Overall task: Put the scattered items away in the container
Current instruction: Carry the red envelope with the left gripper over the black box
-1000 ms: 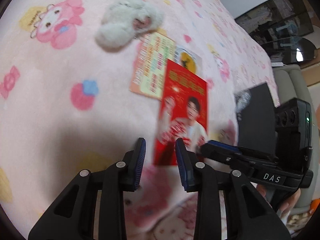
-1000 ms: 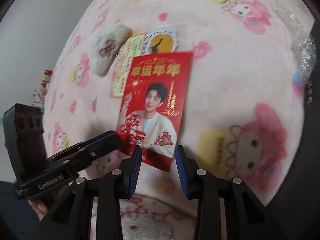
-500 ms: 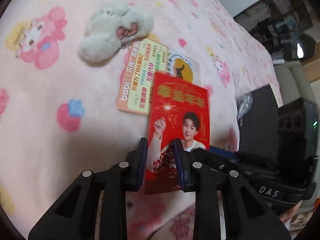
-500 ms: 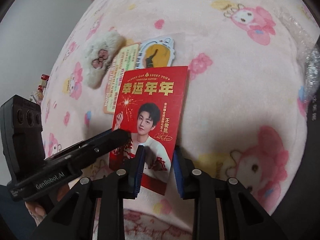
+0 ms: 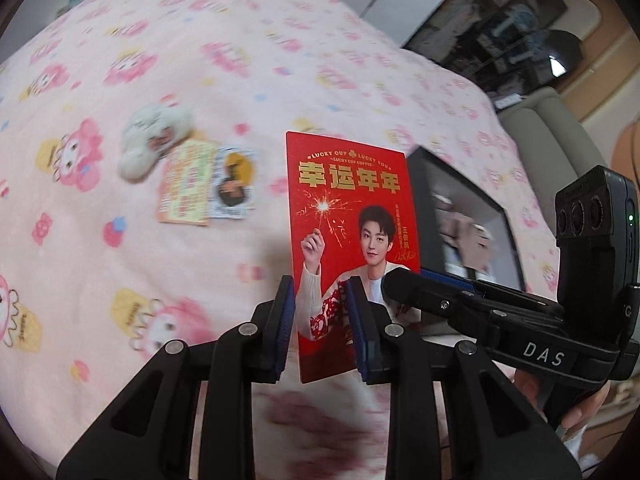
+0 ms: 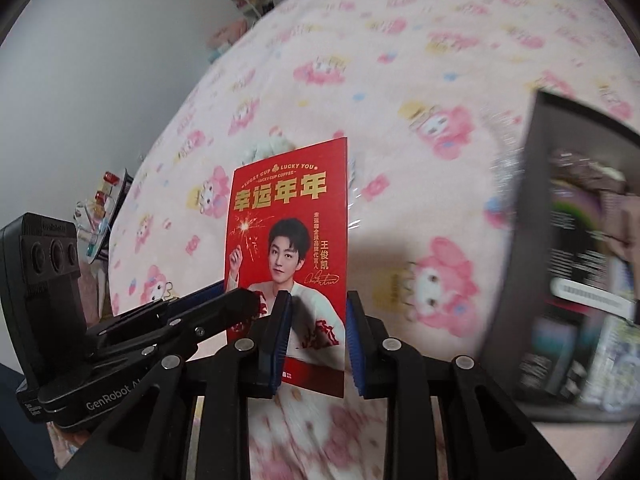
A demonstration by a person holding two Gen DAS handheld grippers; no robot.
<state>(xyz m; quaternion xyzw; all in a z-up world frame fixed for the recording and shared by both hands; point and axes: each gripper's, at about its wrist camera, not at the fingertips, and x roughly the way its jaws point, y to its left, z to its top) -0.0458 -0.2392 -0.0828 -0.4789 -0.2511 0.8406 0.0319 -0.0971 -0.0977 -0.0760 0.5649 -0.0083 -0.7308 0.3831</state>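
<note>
Red card [image 5: 352, 240] now lifted off the pink blanket [image 5: 120, 260], pinched at its lower edge by both left gripper [image 5: 322, 328] and right gripper [image 6: 316, 336], jaws closed further since before. Beyond, right of them: black container [image 5: 460, 184]. Farther left: fluffy toy [image 5: 154, 140], small cards [image 5: 188, 188], left lying.

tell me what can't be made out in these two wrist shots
- Black box contents: right wrist view, smeared by motion blur, cut by the frame edge.
- Yellow leaflet text: left wrist view, blurred.
- Fluffy white plush: right wrist view, mostly hidden behind the red card.
- Red card's bottom corners: both views, behind gripper fingers.
</note>
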